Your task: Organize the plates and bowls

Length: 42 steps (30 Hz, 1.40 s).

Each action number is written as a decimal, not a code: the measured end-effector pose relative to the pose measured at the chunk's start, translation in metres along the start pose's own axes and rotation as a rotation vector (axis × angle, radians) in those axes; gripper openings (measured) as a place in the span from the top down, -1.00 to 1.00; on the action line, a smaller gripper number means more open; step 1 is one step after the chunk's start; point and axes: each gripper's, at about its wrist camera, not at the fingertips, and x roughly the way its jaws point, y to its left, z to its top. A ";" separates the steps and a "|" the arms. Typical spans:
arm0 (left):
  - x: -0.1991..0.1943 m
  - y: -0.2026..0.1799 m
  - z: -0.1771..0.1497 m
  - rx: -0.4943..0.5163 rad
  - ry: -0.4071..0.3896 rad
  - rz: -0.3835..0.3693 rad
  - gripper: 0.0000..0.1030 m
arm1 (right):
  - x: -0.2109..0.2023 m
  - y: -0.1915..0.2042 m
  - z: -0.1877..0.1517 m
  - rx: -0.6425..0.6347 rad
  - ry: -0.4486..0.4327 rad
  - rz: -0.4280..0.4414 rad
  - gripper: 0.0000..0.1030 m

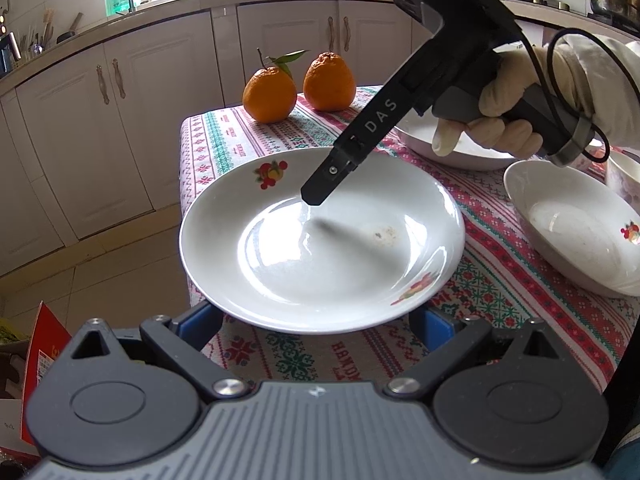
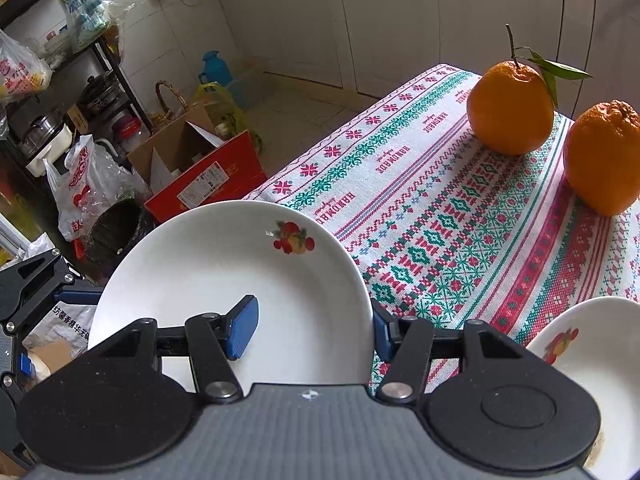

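Note:
A white deep plate [image 1: 320,240] [image 2: 224,280] with fruit prints lies by the left edge of the table [image 1: 224,148], its rim slightly over that edge. My left gripper [image 1: 316,326] stands open, fingers spread wide to either side of the plate's near rim, blue pads partly tucked under it. My right gripper [image 2: 312,330] [image 1: 318,192] comes down from the upper right, held by a gloved hand [image 1: 504,92]. It is open and straddles the far rim: one pad hangs over the plate's inside, the other outside the rim. A second fruit-print deep plate [image 1: 572,232] [image 2: 592,380] sits to the right.
Two oranges [image 1: 270,94] [image 1: 330,82] stand at the table's far edge. A large white bowl [image 1: 460,152] lies behind the gloved hand, and a cup [image 1: 624,176] is at the far right. On the floor left of the table are a red box [image 2: 208,176] and bags.

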 end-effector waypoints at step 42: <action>-0.042 -0.019 -0.006 -0.107 -0.072 0.069 -0.99 | -0.063 0.046 -0.026 -0.137 -0.071 -0.102 -1.00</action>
